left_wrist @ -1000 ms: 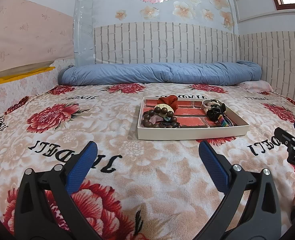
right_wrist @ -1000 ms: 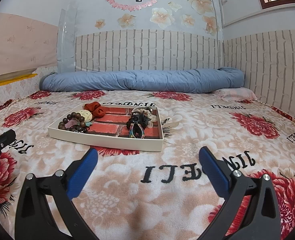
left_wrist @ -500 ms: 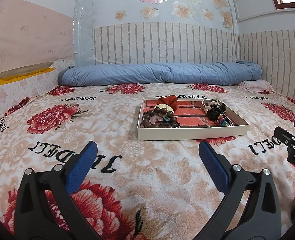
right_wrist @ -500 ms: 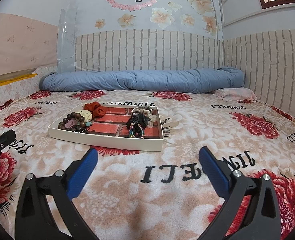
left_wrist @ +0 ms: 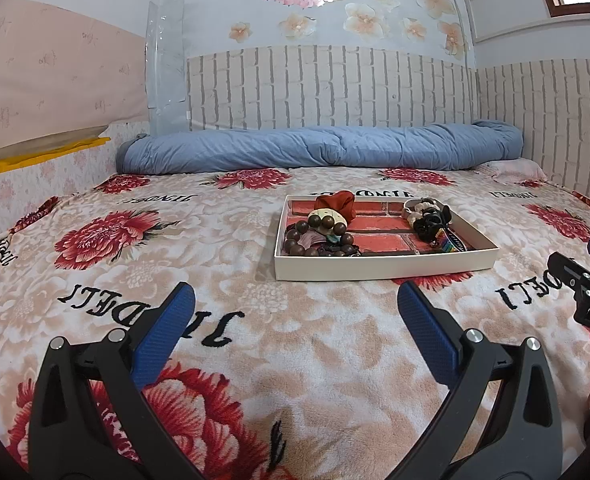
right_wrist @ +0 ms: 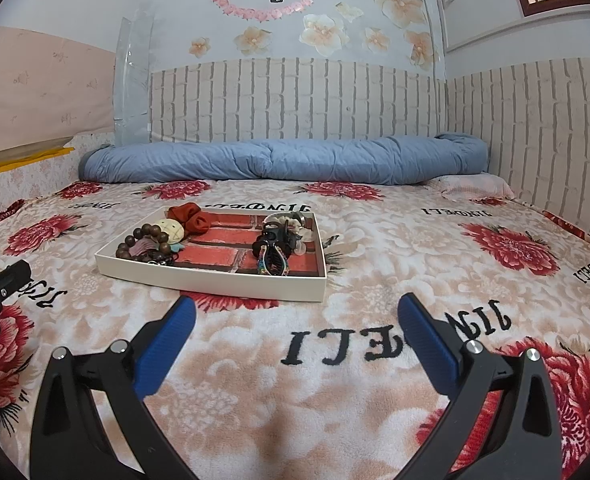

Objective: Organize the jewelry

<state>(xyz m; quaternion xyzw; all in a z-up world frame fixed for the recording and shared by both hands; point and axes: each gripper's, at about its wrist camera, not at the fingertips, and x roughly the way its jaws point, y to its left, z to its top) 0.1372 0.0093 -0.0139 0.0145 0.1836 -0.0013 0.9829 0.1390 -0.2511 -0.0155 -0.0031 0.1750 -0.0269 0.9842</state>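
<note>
A shallow white tray (left_wrist: pixel 383 269) (right_wrist: pixel 215 278) with a red brick-print floor lies on the floral blanket. Its left end holds a brown bead bracelet (left_wrist: pixel 315 236) (right_wrist: pixel 143 240), a cream round piece (left_wrist: pixel 327 214) (right_wrist: pixel 173 229) and a red scrunchie (left_wrist: pixel 335 202) (right_wrist: pixel 191 216). Its right end holds a black hair claw (left_wrist: pixel 431 220) (right_wrist: pixel 273 244) and a rainbow band (left_wrist: pixel 445 237). My left gripper (left_wrist: pixel 295 312) stands open just short of the tray's near wall. My right gripper (right_wrist: pixel 297 314) is open too, in front of the tray's right corner. Both hold nothing.
A rolled blue quilt (left_wrist: pixel 319 154) (right_wrist: pixel 283 160) lies along the brick-pattern wall at the back. A pink pillow (left_wrist: pixel 515 170) sits at the far right. The right gripper's tip (left_wrist: pixel 583 280) shows at the left view's right edge. Blanket spreads all around the tray.
</note>
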